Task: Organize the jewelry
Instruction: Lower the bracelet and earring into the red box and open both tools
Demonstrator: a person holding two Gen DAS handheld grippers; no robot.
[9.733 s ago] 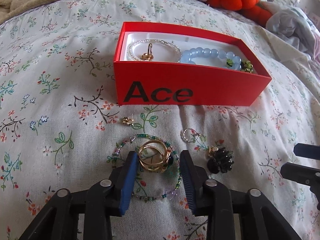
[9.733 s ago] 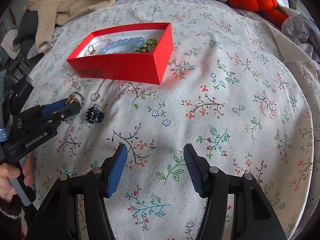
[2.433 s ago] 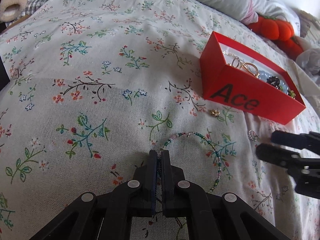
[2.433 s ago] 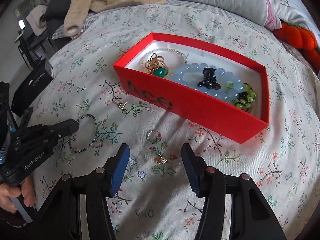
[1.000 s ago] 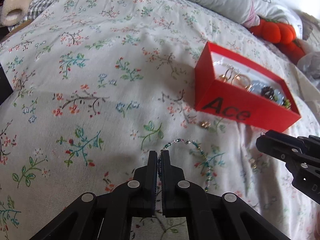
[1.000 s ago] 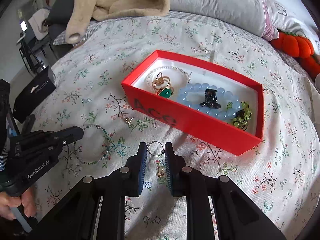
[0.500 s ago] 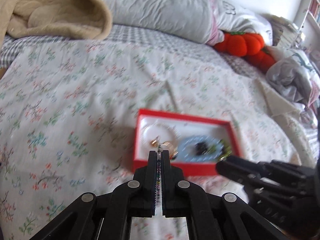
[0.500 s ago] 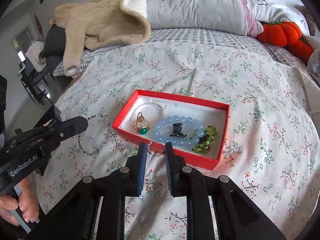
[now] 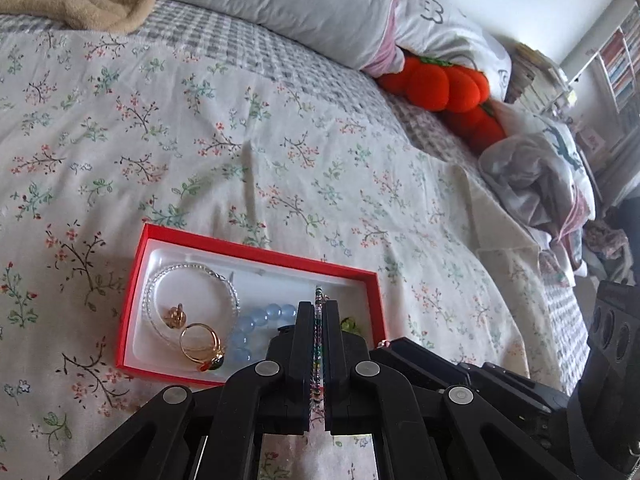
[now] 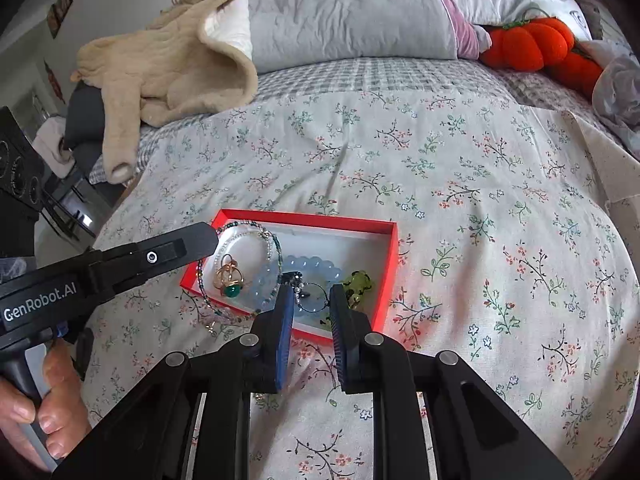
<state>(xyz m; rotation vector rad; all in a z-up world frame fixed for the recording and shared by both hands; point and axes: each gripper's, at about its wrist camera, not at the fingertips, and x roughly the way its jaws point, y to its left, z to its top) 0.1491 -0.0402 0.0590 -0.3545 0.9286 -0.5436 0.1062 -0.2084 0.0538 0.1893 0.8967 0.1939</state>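
The red box (image 9: pixel 256 251) (image 10: pixel 394 256) lies on the floral bedspread and holds a pearl bracelet (image 9: pixel 160 280), gold rings (image 9: pixel 200 345), a blue bead bracelet (image 9: pixel 276 314) and green beads (image 10: pixel 358 282). My left gripper (image 9: pixel 319 312) (image 10: pixel 214 240) is shut on the green beaded bracelet (image 10: pixel 240 308), which hangs over the box's left end. My right gripper (image 10: pixel 310 300) is over the box with its jaws partly open. A small hoop earring (image 10: pixel 314 298) shows between them; I cannot tell whether it is gripped or dropping.
A small gold earring (image 10: pixel 211 326) lies on the bedspread left of the box. A grey pillow (image 10: pixel 352 12), a beige blanket (image 10: pixel 168 64) and an orange plush pumpkin (image 10: pixel 532 44) lie at the back. Crumpled clothes (image 9: pixel 536 184) lie at the right.
Both grippers have moved over the box. The left still carries the beaded bracelet. The right gripper's jaws have widened around the hoop earring.
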